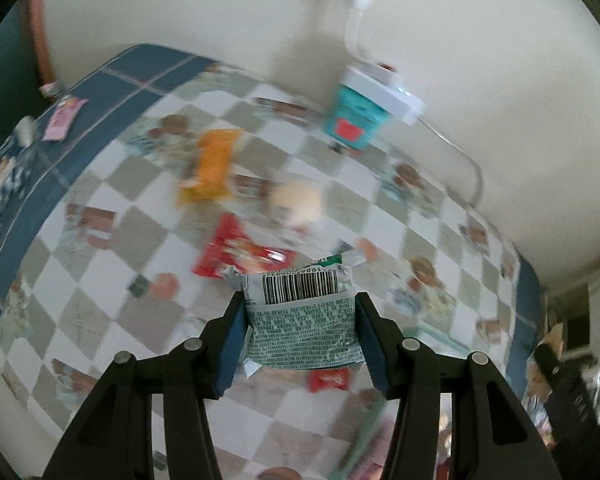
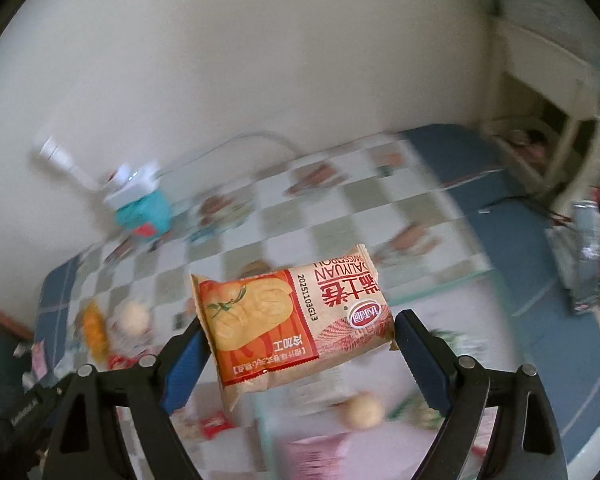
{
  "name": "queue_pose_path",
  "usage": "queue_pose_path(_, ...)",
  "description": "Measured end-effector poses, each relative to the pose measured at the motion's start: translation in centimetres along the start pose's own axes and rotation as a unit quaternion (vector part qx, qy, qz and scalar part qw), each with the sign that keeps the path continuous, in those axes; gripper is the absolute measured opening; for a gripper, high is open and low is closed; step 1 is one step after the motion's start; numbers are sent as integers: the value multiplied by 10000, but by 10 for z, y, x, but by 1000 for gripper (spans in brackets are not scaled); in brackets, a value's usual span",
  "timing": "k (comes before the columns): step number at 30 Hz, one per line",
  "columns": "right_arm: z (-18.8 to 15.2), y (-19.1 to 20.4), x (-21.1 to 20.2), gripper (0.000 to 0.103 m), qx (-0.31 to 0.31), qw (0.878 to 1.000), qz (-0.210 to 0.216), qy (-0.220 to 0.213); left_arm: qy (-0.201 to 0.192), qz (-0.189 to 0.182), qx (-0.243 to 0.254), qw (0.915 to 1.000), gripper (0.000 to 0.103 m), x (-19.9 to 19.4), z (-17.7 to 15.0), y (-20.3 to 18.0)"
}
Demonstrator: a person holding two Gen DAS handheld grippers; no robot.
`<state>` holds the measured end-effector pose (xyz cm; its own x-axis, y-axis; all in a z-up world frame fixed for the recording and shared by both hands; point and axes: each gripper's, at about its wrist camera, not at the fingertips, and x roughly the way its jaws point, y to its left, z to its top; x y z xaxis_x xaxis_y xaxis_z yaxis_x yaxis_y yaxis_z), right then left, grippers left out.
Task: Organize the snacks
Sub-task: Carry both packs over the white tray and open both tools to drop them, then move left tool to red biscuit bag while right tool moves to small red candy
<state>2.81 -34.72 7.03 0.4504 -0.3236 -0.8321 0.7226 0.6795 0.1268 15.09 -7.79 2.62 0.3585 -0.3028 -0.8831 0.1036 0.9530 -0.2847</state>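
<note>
The left hand-held gripper point(image 1: 300, 320) clamped a green-printed packet point(image 1: 302, 312), barcode up, above the checked bench point(image 1: 100, 272); the right hand-held gripper point(image 2: 298, 344) pinched an orange "DALIYUAN" Swiss-roll packet point(image 2: 296, 320) stamped "20251103G13".

Ahead of my left gripper point(image 1: 300, 320), whose jaws are filled by a green-printed packet point(image 1: 302, 320), the checked tabletop point(image 1: 112, 280) is cluttered: a red packet point(image 1: 236, 252) lies just beyond it, an orange packet point(image 1: 212, 168) and a pale round bun point(image 1: 296, 200) farther on, and a teal box point(image 1: 356, 120) stands against the wall. Bare cloth lies to the left of the red packet. My right gripper point(image 2: 300, 344) carries an orange roll packet point(image 2: 292, 320) that blocks the view ahead; below it lie a round bun point(image 2: 364, 412) and a small red packet point(image 2: 214, 424). The blue border point(image 2: 520, 240) to the right looks open.
</note>
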Motion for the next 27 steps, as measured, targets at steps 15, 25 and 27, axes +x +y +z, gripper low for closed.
queue_pose_path(15,-8,-117,52,91,990,9896,-719,753,552,-464,1950,9782,55,39,-82,-143)
queue_pose_path(25,-21,-122,84,103,982,9854,-725,1190,906,-608,1956,9746,85,70,-95,-153)
queue_pose_path(27,-19,-120,78,103,984,9865,-691,1111,845,-616,1919,9758,88,66,-91,-151)
